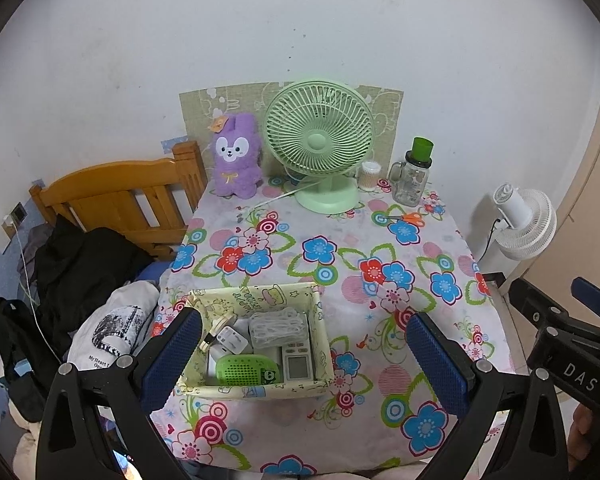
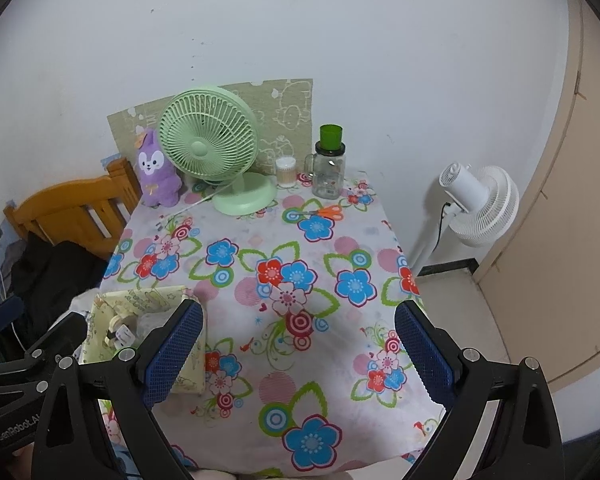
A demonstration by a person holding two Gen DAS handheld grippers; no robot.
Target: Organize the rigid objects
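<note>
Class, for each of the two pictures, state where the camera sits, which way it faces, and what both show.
Left wrist: on the left gripper, facing the wall across the table, storage box between its fingers; right gripper at the edge.
Right wrist: on the right gripper, further right, over bare cloth; left gripper at the edge.
Shared: green fan, scissors.

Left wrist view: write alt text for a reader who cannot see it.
The open left gripper hovers over a yellow fabric box of small gadgets at the near edge of a floral-clothed table. At the back stand a green desk fan, a purple plush and a glass jar.
</note>
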